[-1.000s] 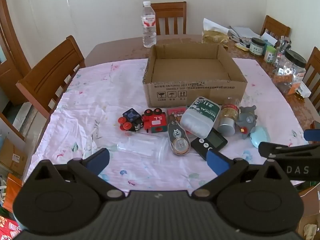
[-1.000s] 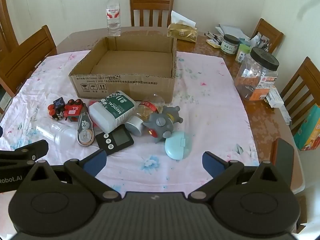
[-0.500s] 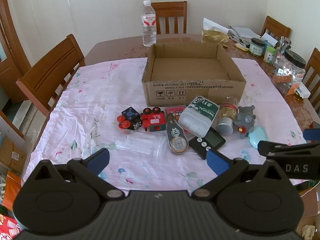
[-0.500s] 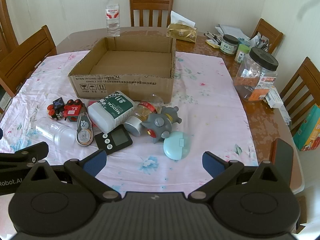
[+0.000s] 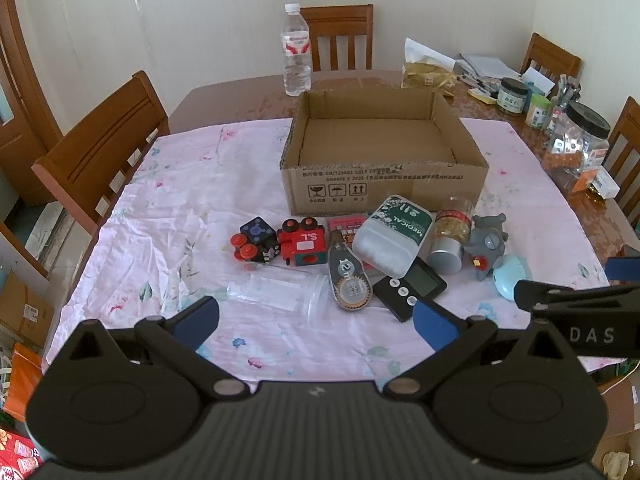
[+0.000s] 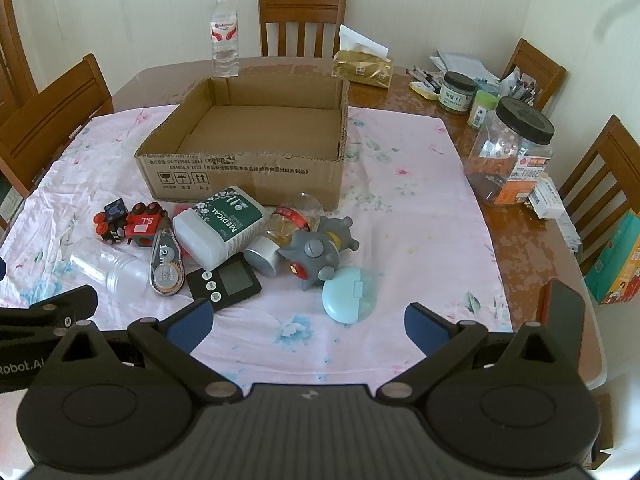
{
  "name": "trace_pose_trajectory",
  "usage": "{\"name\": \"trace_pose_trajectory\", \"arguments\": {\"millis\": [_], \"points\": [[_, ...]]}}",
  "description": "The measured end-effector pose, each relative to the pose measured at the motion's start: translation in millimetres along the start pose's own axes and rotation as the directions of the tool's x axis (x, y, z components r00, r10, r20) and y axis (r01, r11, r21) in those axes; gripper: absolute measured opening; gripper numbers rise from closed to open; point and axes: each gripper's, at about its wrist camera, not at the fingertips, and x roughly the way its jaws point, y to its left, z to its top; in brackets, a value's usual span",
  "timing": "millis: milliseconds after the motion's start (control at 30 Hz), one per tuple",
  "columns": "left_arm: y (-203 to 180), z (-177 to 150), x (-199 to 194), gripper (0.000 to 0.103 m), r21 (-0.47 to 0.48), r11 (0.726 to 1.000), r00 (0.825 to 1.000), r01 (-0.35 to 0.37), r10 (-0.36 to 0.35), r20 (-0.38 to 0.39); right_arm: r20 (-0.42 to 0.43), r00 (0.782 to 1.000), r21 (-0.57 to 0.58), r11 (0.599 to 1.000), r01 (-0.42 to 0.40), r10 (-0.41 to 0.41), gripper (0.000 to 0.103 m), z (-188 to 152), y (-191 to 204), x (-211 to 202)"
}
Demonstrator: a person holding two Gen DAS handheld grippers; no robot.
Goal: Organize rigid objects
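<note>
The white bottle [image 5: 394, 235] with the green label reads "MEDICAL". The red toy block [image 5: 305, 242] carries the letters "S.L". The correction tape dispenser [image 5: 347, 276] shows "12m". The front wall of the cardboard box [image 5: 384, 192] bears three handling symbols and lines of print too small to read. The right gripper [image 5: 588, 334], seen from the left wrist, shows "DAS"; the left gripper [image 6: 24, 366], seen from the right wrist, shows "Robot.A".
</note>
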Motion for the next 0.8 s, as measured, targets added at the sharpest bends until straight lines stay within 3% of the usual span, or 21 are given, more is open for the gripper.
{"name": "trace_pose_trajectory", "arguments": {"millis": [800], "points": [[-2.0,2.8,-1.7,0.102,0.001,1.0,1.0,0.005,-0.005,0.004,0.004,1.0,-0.002,1.0,0.006,-0.006,0.103,1.9,0.1,-0.3]]}}
